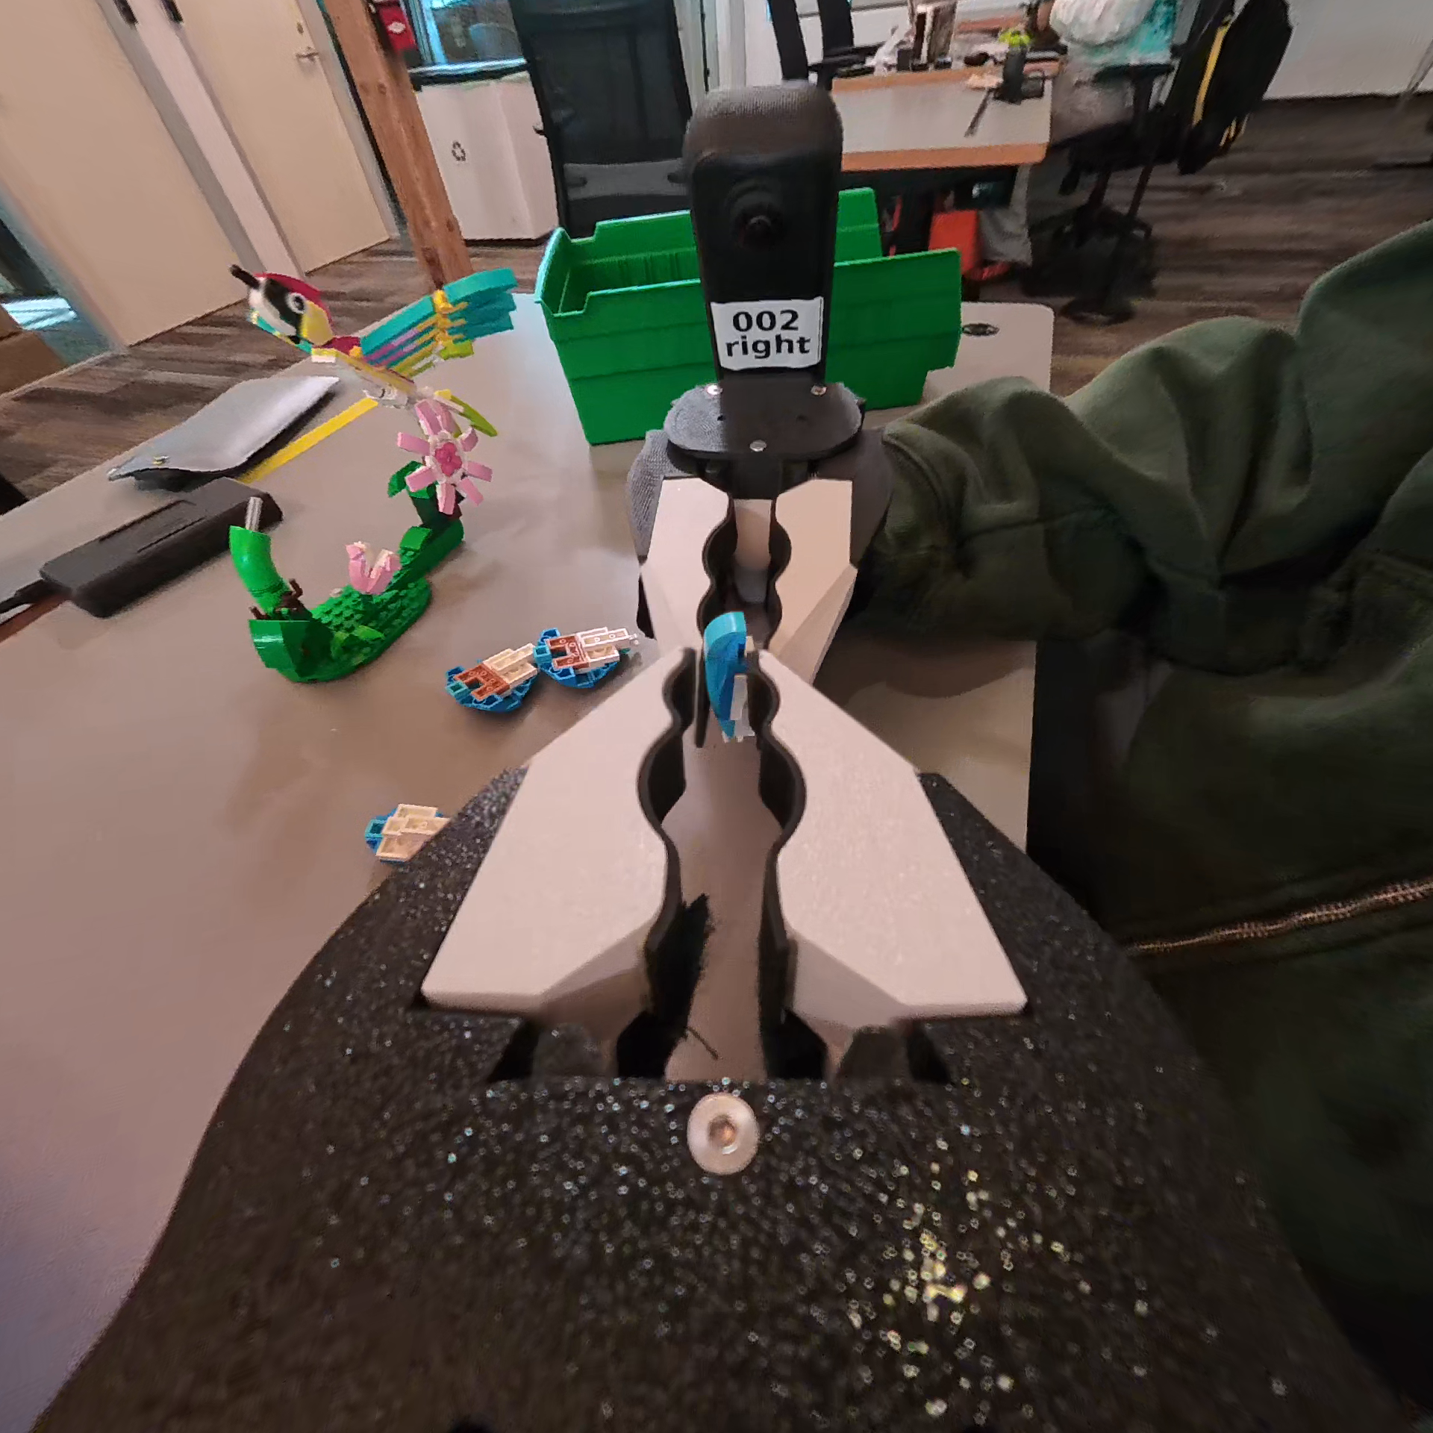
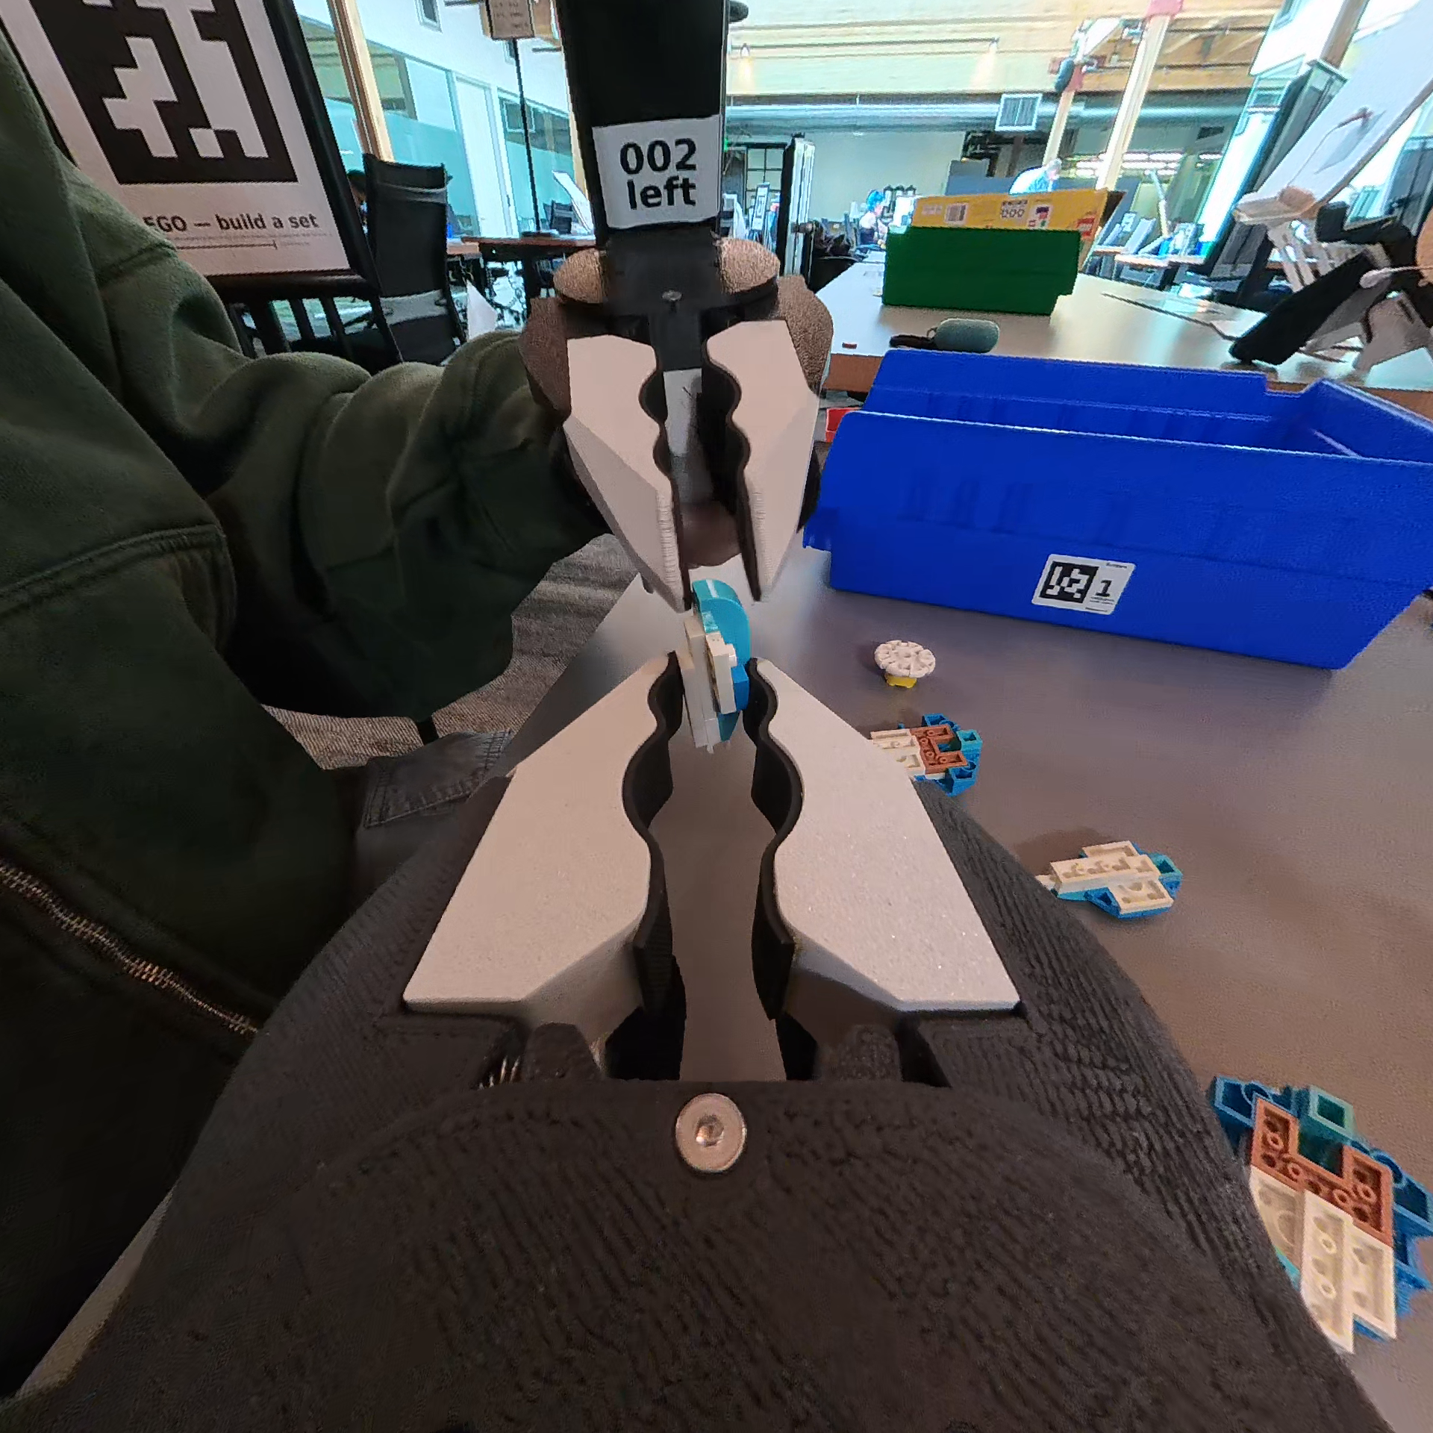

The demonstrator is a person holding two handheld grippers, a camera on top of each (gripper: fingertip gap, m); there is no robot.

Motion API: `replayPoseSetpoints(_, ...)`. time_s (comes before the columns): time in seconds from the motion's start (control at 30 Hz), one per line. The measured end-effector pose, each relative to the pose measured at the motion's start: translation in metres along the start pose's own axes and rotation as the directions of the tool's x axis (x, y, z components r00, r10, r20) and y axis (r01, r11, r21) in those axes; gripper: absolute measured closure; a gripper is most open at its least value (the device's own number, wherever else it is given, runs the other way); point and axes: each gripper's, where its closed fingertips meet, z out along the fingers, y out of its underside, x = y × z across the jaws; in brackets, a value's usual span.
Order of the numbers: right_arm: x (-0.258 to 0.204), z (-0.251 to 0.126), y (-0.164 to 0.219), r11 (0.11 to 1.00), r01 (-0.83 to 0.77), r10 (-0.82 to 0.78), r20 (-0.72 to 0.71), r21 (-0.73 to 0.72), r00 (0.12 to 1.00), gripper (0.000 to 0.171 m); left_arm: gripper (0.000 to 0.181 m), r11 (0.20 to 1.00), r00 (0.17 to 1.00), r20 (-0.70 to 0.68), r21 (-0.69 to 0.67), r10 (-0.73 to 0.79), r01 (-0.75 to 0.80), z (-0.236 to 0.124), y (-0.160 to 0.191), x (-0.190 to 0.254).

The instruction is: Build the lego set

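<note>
We see the green brick plant model (image 1: 341,612) at far left of the grey table (image 1: 155,775), a brick bird (image 1: 372,326) above it. Right of that model lie blue-and-white brick assemblies (image 1: 535,667), then our two claws meeting tip to tip over the table edge. The left gripper (image 1: 725,690) and the right gripper (image 2: 709,698) each pinch the same small blue-and-white brick piece (image 2: 717,667) from opposite ends, held upright in the air. Green sleeves (image 1: 1163,543) extend level behind them.
</note>
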Motion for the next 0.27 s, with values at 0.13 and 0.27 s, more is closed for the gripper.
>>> replayPoseSetpoints(0.13, 0.008, 0.001, 0.004, 0.998, 0.036, -0.039, -0.06, -0.046, 0.997, 0.158, 0.18, 0.997, 0.997, 0.053, -0.05, 0.06, -0.057, 0.003, 0.006, -0.005)
replayPoseSetpoints(0.27, 0.019, -0.006, 0.013, 0.991, 0.073, -0.087, -0.125, -0.113, 0.988, 0.159, 0.18, 0.998, 0.993, 0.119, -0.065, -0.003, 0.011, 0.01, 0.013, -0.016)
